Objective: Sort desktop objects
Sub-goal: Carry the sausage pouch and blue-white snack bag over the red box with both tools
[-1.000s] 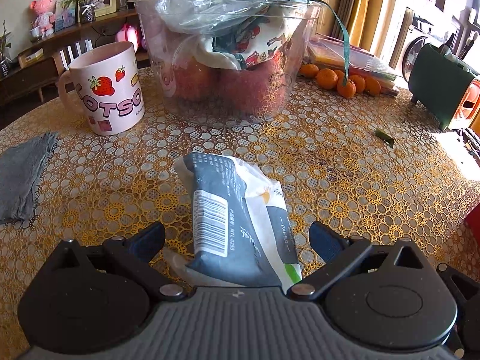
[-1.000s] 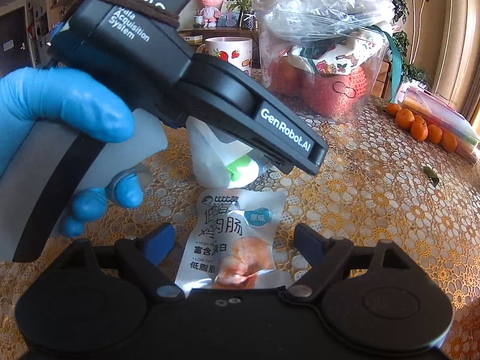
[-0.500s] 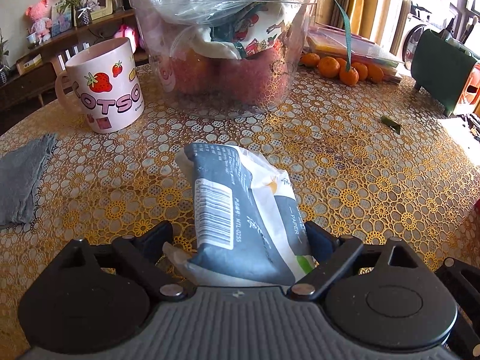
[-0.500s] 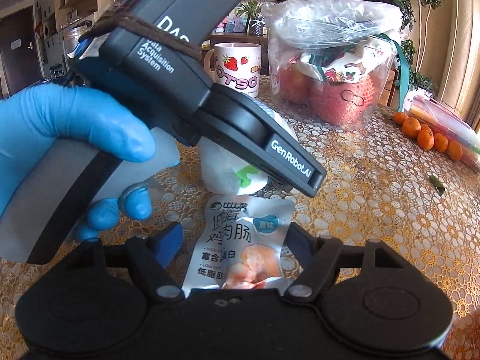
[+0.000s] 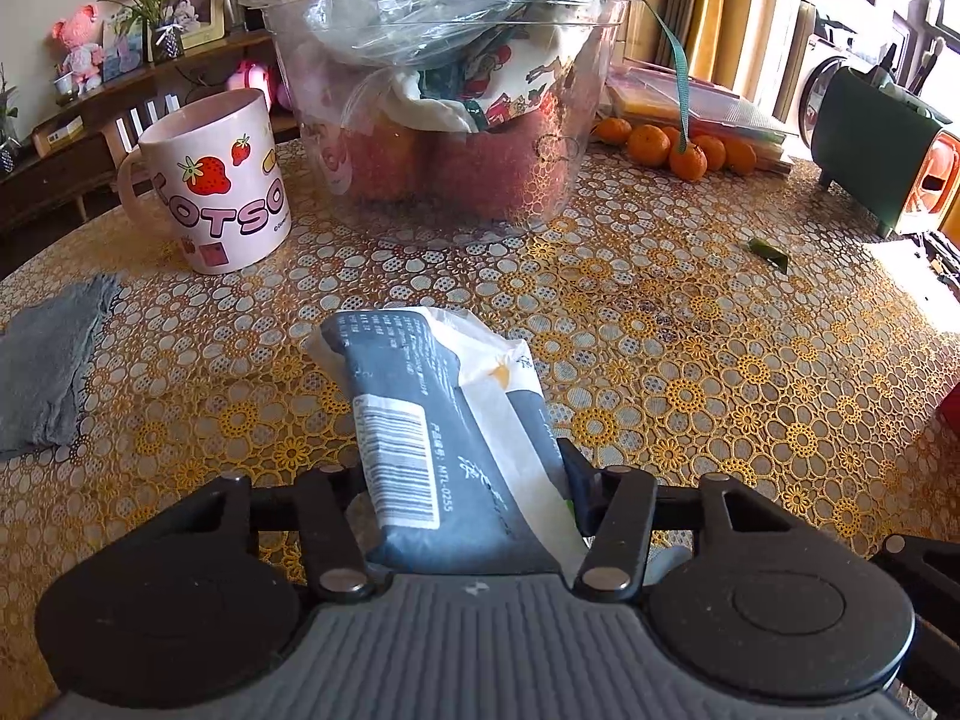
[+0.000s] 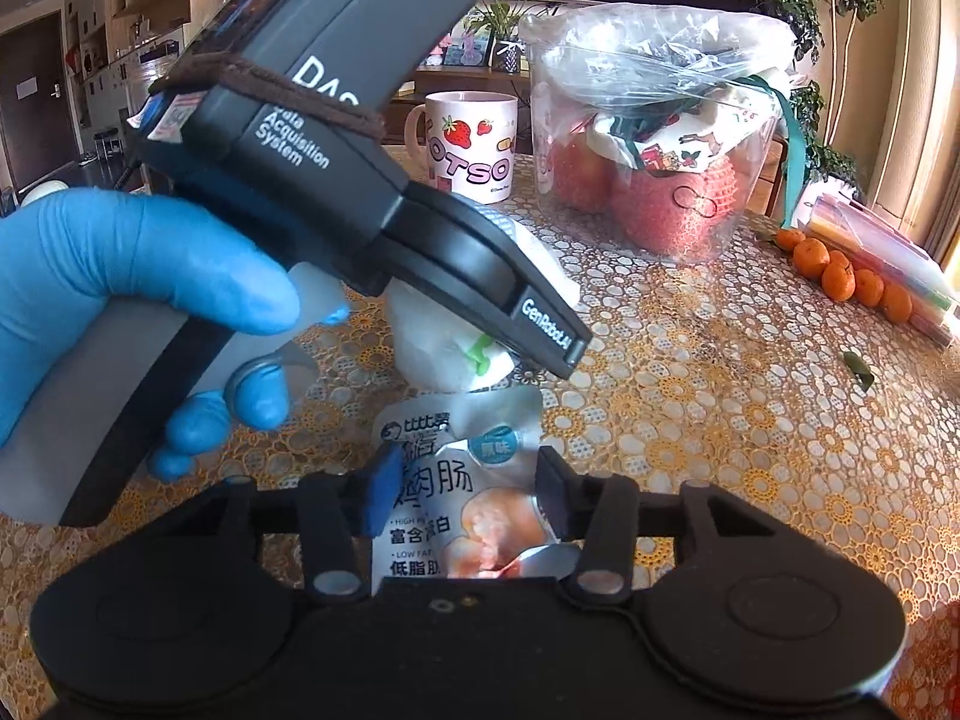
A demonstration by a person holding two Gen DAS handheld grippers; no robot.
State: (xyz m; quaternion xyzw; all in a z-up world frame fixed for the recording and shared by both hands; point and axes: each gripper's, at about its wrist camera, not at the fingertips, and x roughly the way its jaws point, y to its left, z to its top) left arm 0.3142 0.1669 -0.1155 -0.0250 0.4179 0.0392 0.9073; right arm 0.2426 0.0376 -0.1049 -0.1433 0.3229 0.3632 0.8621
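Observation:
My left gripper (image 5: 462, 480) is shut on a grey and white tissue pack (image 5: 432, 414), which sticks forward between its fingers above the yellow lace tablecloth. The pack's white end (image 6: 456, 336) shows under the left gripper's body in the right wrist view. My right gripper (image 6: 465, 492) is shut on a white sausage snack pouch (image 6: 468, 480) with Chinese print, held just in front of the tissue pack.
A pink strawberry mug (image 5: 219, 189) stands at the back left. A clear tub (image 5: 456, 114) holds apples under a plastic bag. Several tangerines (image 5: 678, 150) and a green box (image 5: 876, 132) lie right. A grey cloth (image 5: 48, 372) lies left.
Both grippers have closed: the left on the tissue pack, the right on the snack pouch. Both views have come a little nearer the mug and tub.

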